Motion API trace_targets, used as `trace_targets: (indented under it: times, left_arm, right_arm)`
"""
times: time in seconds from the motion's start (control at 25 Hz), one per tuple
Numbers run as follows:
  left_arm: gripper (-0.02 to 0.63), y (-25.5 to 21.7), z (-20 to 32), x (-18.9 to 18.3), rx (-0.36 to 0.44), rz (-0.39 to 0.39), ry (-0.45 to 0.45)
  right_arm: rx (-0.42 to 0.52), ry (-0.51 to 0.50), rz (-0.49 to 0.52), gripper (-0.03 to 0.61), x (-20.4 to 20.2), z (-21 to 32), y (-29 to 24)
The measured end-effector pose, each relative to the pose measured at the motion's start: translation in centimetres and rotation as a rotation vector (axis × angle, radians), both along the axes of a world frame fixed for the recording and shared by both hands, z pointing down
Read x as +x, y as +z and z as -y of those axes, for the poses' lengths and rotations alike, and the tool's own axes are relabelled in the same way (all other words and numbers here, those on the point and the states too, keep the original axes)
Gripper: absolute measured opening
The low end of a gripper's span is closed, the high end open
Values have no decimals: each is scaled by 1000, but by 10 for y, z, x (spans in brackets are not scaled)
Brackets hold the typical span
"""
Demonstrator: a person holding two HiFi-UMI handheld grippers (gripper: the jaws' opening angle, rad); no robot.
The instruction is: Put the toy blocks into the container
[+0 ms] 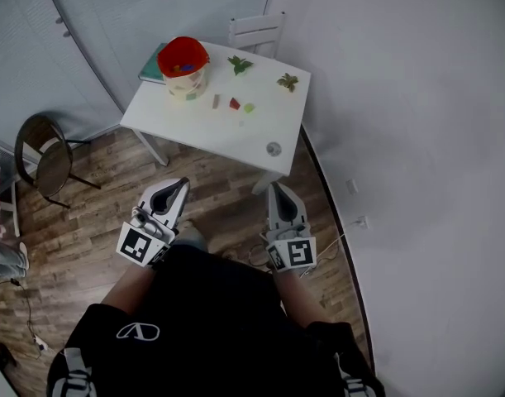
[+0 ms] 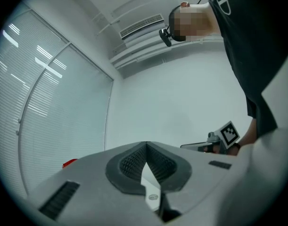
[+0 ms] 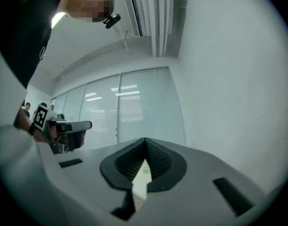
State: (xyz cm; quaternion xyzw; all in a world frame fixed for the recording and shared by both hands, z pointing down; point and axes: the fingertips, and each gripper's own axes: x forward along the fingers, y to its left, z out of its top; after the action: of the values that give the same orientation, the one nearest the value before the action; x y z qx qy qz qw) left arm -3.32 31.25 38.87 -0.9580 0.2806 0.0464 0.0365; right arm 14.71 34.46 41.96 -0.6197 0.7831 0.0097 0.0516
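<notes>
Both claws clenched and empty: left gripper point(image 1: 183, 183) and right gripper point(image 1: 274, 187) are well short of the table point(image 1: 194, 131). Three blocks point(image 1: 234, 103) lie loose near the container point(image 1: 186, 85), which apparently holds some already. Those three are still to be collected.

Counted, by kind, on the tabletop and around it

One tabletop point(image 1: 204, 129) bears one container point(image 1: 184, 67), three loose toy blocks (one tan block point(image 1: 216, 101), one red block point(image 1: 234, 103), one green block point(image 1: 249, 107)), two green leafy sprigs point(image 1: 240, 64) point(image 1: 288, 81), one round grey disc point(image 1: 273, 148) and one flat teal thing point(image 1: 150, 74). There are two chairs, one white chair point(image 1: 256, 31) and one dark chair point(image 1: 45, 157), and two claws, the left claw point(image 1: 183, 184) and the right claw point(image 1: 273, 188).
</notes>
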Motion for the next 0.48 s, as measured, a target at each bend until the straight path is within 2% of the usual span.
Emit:
trace_targets:
  times: [0.2, 0.48]
  left_arm:
    - [5, 4, 37, 6, -1, -4, -17]
    - [5, 6, 135, 15, 13, -22, 24]
  right_arm:
    - [-1, -9, -4, 0, 11, 34, 3]
    - [-12, 29, -34, 0, 17, 123, 5]
